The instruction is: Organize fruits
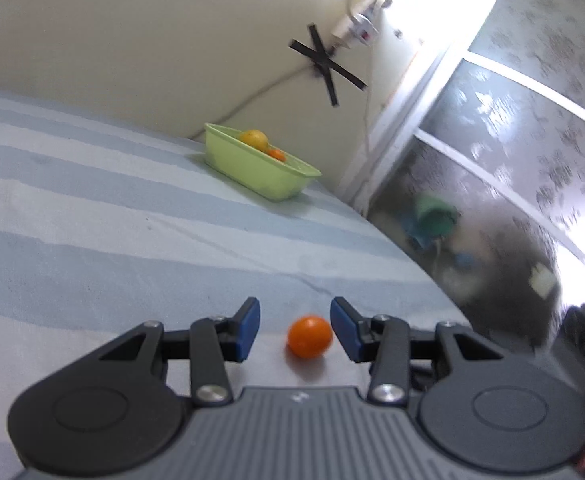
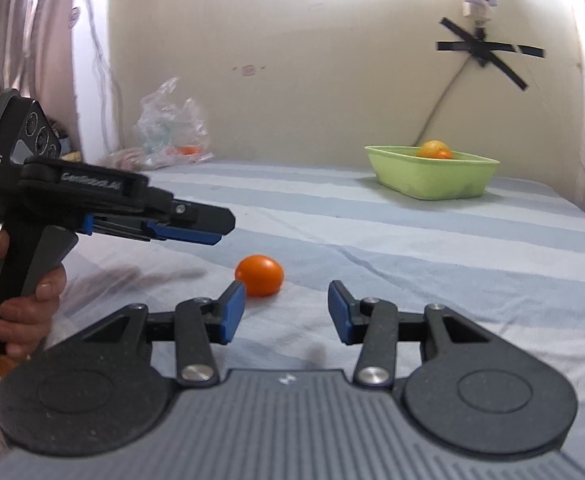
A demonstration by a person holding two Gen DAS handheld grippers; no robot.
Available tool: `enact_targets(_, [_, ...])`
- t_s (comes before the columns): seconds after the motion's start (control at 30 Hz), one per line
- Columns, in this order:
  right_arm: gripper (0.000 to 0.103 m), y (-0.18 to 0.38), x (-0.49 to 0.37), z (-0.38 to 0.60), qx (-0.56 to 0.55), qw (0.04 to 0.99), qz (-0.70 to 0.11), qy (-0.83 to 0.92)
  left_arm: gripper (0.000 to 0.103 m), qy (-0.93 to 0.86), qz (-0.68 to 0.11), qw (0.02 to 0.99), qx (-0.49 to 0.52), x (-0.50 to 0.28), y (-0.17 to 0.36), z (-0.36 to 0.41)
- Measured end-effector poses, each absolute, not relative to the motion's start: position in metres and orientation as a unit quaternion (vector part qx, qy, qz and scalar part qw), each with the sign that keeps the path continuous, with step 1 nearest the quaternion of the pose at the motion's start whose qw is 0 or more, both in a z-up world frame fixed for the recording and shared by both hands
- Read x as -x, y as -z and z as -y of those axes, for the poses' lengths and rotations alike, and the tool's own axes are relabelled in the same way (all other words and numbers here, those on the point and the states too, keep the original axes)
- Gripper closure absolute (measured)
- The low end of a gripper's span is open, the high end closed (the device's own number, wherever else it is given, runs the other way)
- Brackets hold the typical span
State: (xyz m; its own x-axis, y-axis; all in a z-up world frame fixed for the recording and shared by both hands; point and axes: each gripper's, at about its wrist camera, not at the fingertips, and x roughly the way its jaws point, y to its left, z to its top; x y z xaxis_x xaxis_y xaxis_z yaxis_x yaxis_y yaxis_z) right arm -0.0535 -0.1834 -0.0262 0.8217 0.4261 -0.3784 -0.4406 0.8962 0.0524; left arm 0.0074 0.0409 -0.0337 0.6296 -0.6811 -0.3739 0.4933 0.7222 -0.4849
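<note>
The loose orange fruit (image 1: 309, 336) lies on the bed (image 1: 92, 216) just ahead of the left hand-held gripper (image 1: 295, 330), between its blue pads and nearer the right-hand one; in the right wrist view that gripper (image 2: 216, 230) hangs above and a little behind the fruit (image 2: 259, 275), so it is not yet down around it; its jaws stand part open, empty, with room for the fruit. The right hand-held gripper (image 2: 286, 312) is also part open and empty; the fruit sits ahead of it and off to its left, just beyond its left pad (image 2: 234, 312); the left hand looks the better placed to take it. The fruit is round, smooth and glossy, with no long axis to favour, and it will likely roll on the soft striped sheet. The green tub (image 2: 432, 178), thin matte plastic with a flared rim, stands well beyond both grippers, to the right, holding a yellow fruit (image 2: 433, 148) and a small orange one (image 1: 276, 154).
</note>
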Motion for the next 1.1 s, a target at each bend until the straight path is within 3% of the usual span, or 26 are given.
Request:
enact_targets(0.17, [0.055,0.022,0.040,0.187,0.053,0.938,-0.211,-0.271,0.062,0.357,-0.301,0.870,0.159,-0.003,0.035,-0.035])
enact_targets(0.27, [0.055,0.023,0.031,0.185,0.076,0.926,-0.223,-0.295,0.054,0.371,-0.311,0.858,0.173,-0.005,0.035,-0.032])
enact_targets(0.67, [0.055,0.021,0.008,0.172,0.160,0.884,-0.245,-0.365,0.053,0.359,-0.335,0.850,0.190,-0.021,0.038,-0.018])
enact_targets(0.77, [0.055,0.022,0.005,0.170,0.165,0.879,-0.246,-0.374,0.056,0.352,-0.339,0.852,0.189,-0.025,0.039,-0.016])
enact_targets(0.9, [0.056,0.021,-0.001,0.168,0.164,0.875,-0.247,-0.382,0.068,0.355,-0.349,0.848,0.184,-0.028,0.043,-0.012])
enact_targets(1.0, [0.066,0.021,-0.004,0.168,0.156,0.872,-0.252,-0.389,0.073,0.358,-0.351,0.844,0.190,-0.030,0.044,-0.011])
enact_targets(1.1, [0.067,0.021,0.000,0.169,0.150,0.873,-0.250,-0.391,0.075,0.358,-0.358,0.841,0.192,-0.035,0.044,-0.008])
